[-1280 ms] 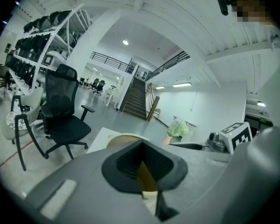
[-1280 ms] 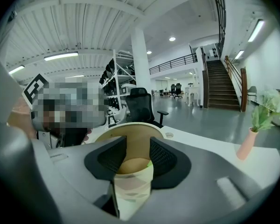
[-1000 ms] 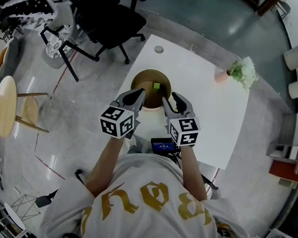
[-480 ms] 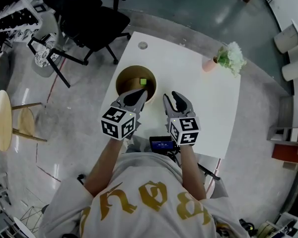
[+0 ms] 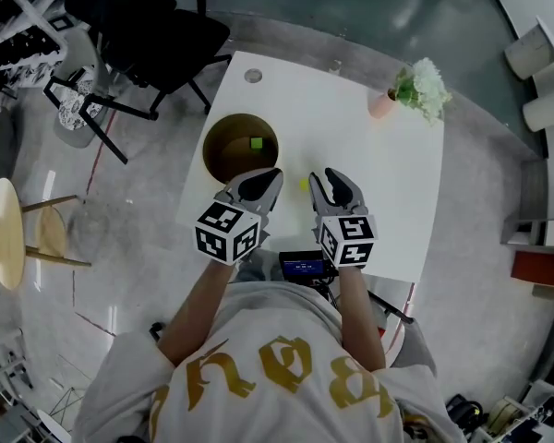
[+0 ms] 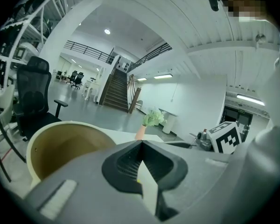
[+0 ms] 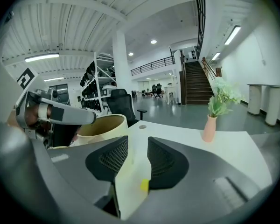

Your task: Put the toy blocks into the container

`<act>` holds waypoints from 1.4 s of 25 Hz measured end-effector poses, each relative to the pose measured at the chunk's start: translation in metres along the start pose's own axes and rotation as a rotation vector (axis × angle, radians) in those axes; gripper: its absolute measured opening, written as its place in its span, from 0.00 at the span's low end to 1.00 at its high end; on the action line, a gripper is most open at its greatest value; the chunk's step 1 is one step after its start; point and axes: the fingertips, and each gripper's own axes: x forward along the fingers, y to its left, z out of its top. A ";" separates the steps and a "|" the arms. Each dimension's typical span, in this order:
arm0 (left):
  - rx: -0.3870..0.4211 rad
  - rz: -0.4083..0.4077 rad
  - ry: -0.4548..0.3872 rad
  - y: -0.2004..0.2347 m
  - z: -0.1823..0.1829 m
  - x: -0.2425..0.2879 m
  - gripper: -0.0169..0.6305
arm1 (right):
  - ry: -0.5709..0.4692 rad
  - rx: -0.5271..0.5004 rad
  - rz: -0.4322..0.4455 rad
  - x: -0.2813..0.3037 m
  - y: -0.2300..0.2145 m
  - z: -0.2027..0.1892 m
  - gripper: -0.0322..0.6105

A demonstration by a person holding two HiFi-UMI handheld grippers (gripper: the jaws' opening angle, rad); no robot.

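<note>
Yellow block (image 7: 144, 185) lies loose on the white table (image 5: 379, 173), low in the gap of the right gripper (image 7: 137, 146); its jaws partly apart, just been closing, gripping nothing; left gripper (image 6: 140, 143) jaws together, empty; we see a green block (image 5: 256, 143) in the container (image 5: 212, 129), upper left of centre.

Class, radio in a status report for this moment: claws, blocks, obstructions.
Left claw shut, empty. Right claw open, just closed a little, nothing gripped. Green block in container; yellow block on table between both claws. Nothing in the way.
</note>
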 end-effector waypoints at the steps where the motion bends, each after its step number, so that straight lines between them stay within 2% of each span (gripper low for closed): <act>1: 0.001 -0.005 0.008 -0.003 -0.003 0.001 0.03 | 0.002 0.005 -0.001 -0.001 -0.002 -0.001 0.29; 9: -0.024 -0.032 0.064 -0.018 -0.028 0.013 0.03 | 0.038 0.019 0.005 -0.001 -0.010 -0.017 0.30; 24: -0.072 0.010 0.226 -0.009 -0.098 0.030 0.03 | 0.140 0.036 0.026 0.011 -0.029 -0.062 0.30; 35: -0.118 0.017 0.333 0.003 -0.142 0.032 0.03 | 0.211 0.059 0.061 0.028 -0.026 -0.090 0.33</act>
